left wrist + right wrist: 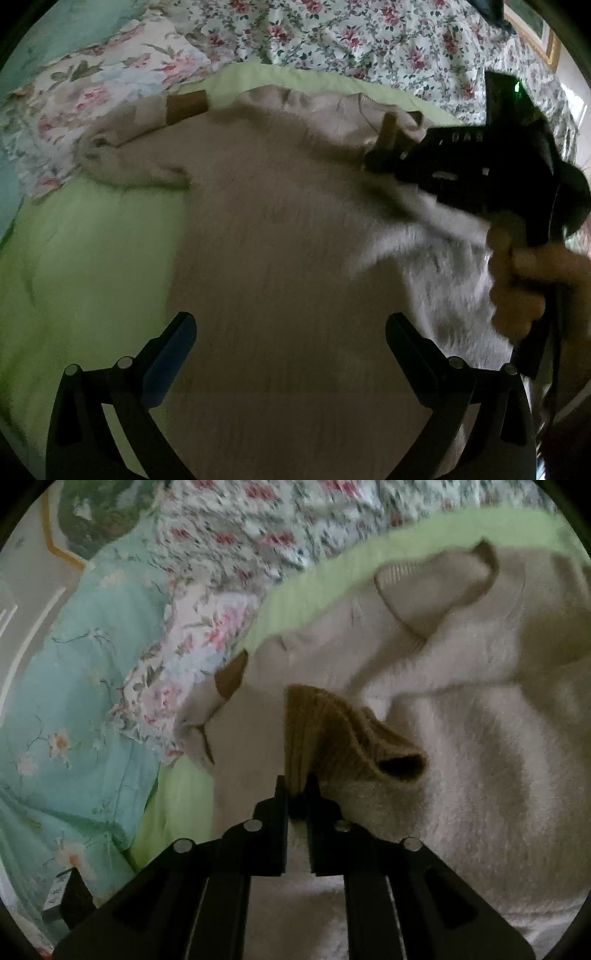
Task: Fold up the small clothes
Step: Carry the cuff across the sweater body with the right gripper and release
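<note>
Floral bedspread [369, 40] | green sheet [92, 258] under sweater [288, 240]

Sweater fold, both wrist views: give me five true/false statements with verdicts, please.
1. The right hand-held gripper has a brown ribbed cuff between its jaws. True.
2. The left hand-held gripper is clamped on the sweater. False: its jaws stand wide apart above the fabric, holding nothing.
3. The sweater lies on a light green sheet. True.
4. The bedding behind the sweater is plain white. False: it has a floral print.
5. The right sleeve lies flat beside the body. False: the right hand-held gripper has it drawn across the sweater.
</note>
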`<state>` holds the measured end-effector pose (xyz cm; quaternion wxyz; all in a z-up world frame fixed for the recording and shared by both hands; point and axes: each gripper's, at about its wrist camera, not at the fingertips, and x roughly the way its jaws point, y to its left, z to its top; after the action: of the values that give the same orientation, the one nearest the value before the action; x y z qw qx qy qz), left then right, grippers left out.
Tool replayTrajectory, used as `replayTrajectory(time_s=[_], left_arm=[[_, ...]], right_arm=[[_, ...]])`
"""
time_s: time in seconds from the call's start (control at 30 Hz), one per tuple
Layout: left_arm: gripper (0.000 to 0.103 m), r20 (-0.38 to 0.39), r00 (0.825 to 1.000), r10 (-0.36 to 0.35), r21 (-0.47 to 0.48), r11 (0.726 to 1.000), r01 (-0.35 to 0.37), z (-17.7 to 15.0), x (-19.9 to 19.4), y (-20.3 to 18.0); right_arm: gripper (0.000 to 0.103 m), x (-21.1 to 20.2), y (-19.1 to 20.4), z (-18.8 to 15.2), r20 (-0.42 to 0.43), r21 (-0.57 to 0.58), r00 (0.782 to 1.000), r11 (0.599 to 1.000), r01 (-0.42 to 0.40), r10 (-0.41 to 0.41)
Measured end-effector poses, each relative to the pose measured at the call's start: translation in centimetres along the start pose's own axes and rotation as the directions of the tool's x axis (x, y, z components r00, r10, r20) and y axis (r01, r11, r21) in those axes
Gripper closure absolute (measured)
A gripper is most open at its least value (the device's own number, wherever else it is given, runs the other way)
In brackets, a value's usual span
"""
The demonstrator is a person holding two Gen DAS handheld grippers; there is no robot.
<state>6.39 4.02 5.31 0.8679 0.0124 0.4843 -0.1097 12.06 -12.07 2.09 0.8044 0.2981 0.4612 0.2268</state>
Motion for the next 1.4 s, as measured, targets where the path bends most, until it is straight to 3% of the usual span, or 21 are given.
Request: replayTrajectory(time_s=[0.17,0.33,0.4,0.47,0.5,0.53,0.6,0.67,0.7,0.73,0.83,0.9,1.07,1.23,1.3,1.37,1.4], left_arm=[[0.001,0.007,0.997,-0.076,-0.011,0.997,0.076,3.5,3.4,-1.4],[0.001,-0.016,0.990,-0.138,-0.053,0.989,0.137,7.3,8.1,-3.0],[0.001,-0.021,0.992,-0.128,-0.090,0.988,0.126,8.5,9.3,-3.3],[0.008,0.014,0.993,-0.117,-0.083,0.990,0.117,9.6,9.9,-3.5],[0.024,0.028,0.994,-0.104,-0.074,0.992,0.106,9.9,10.0,-3.6],[0.049,0.031,0.995,-0.095,-0.063,0.993,0.097,10.2,10.1,-3.5],[0.067,0.034,0.992,-0.119,-0.080,0.989,0.121,10.4,10.1,-2.9],[0.067,0.043,0.986,-0.161,-0.105,0.981,0.164,10.0,9.8,-2.1],[0.074,0.047,0.986,-0.161,-0.102,0.981,0.165,9.8,9.6,-2.1],[0.097,0.050,0.986,-0.157,-0.085,0.983,0.161,9.8,9.6,-2.2],[0.097,0.115,0.980,-0.164,-0.076,0.982,0.173,9.6,7.6,-1.9],[0.096,0.151,0.980,-0.128,-0.057,0.989,0.138,9.1,6.6,-1.7],[0.096,0.085,0.988,-0.129,-0.072,0.988,0.135,8.6,8.6,-0.6],[0.096,0.105,0.986,-0.133,-0.088,0.986,0.142,8.0,8.8,0.1],[0.096,0.108,0.985,-0.133,-0.085,0.986,0.142,7.8,8.8,0.3],[0.096,0.122,0.984,-0.128,-0.068,0.988,0.137,7.8,8.4,0.2],[0.096,0.133,0.983,-0.129,-0.056,0.989,0.138,7.8,8.1,0.0]], right_arm=[[0.060,-2.0,-1.8,-0.7,0.036,0.076,0.998,0.995,-0.062,0.059],[0.058,-8.2,-3.5,-1.8,0.157,0.091,0.987,0.995,-0.044,0.029],[0.058,-10.6,-4.3,-2.4,0.195,0.110,0.981,0.994,-0.029,0.007],[0.058,-13.3,-5.5,-3.4,0.240,0.136,0.971,0.991,-0.011,-0.022],[0.058,-14.2,-5.9,-3.8,0.251,0.144,0.967,0.990,-0.004,-0.033],[0.058,-15.5,-6.7,-4.4,0.269,0.161,0.961,0.987,0.012,-0.056],[0.058,-17.3,-7.7,-5.1,0.296,0.183,0.951,0.982,0.033,-0.088],[0.058,-18.9,-8.6,-5.7,0.322,0.209,0.938,0.976,0.063,-0.130],[0.058,-19.5,-9.0,-6.0,0.333,0.217,0.932,0.973,0.071,-0.142],[0.058,-20.2,-9.6,-6.3,0.347,0.232,0.925,0.970,0.077,-0.157],[0.058,-21.5,-11.1,-6.7,0.361,0.271,0.916,0.959,0.079,-0.177],[0.058,-22.7,-11.5,-6.6,0.376,0.274,0.903,0.956,0.107,-0.209],[0.057,-24.1,-13.5,-4.1,0.385,0.287,0.859,0.928,0.235,-0.337],[0.057,-21.7,-16.4,0.3,0.294,0.284,0.860,0.897,0.338,-0.417],[0.057,-20.1,-18.0,1.4,0.244,0.290,0.869,0.888,0.358,-0.430],[0.057,-18.0,-19.5,2.2,0.185,0.293,0.896,0.893,0.341,-0.403],[0.073,-17.4,-19.7,2.2,0.171,0.287,0.907,0.900,0.328,-0.385]])
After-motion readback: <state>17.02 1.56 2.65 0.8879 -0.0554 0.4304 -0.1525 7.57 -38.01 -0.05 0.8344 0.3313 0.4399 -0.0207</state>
